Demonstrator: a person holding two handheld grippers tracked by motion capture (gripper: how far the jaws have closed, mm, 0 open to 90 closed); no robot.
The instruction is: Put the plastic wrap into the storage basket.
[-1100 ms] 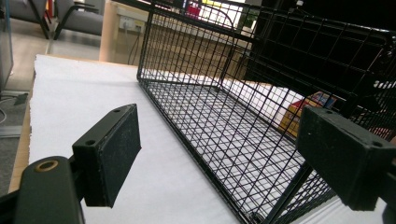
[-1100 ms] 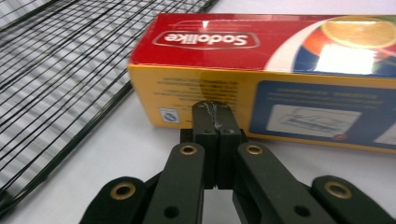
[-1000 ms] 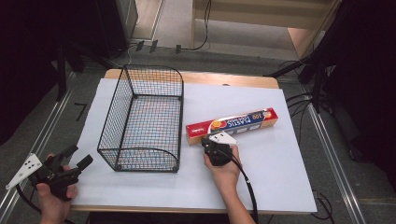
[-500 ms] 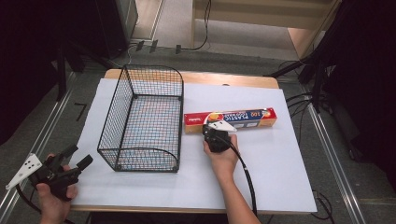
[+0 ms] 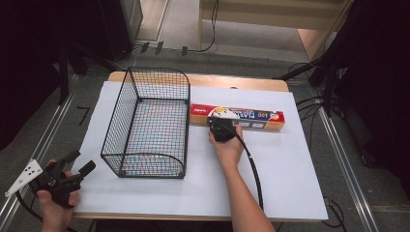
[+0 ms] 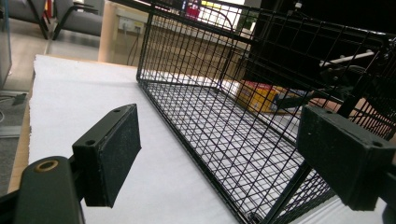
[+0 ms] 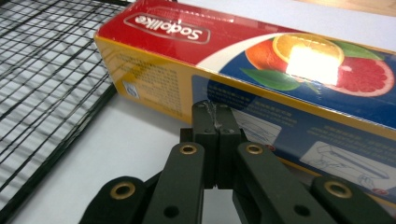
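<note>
While the plastic wrap box (image 5: 237,118) lies flat on the white-covered bench (image 5: 290,183), its long axis runs across the bench from left to right in the high view, with the red end pointing toward the wire basket (image 5: 145,128) and the other end toward the bench's right edge. The box sits just beside the basket's right wall, and in the high view I cannot tell whether they touch. The right gripper (image 5: 221,129) is at the near long side of the box, close to its red end; in the right gripper view its fingers (image 7: 205,121) are pressed together with nothing between them, their tips right up against the box's (image 7: 261,79) blue side panel. The basket stands upright on the bench, its long axis running away from the person, and nothing lies inside it. The left gripper (image 5: 80,162) hovers off the near left corner of the bench, its fingers (image 6: 109,149) spread wide and bare, aimed at the basket (image 6: 224,121)
</note>
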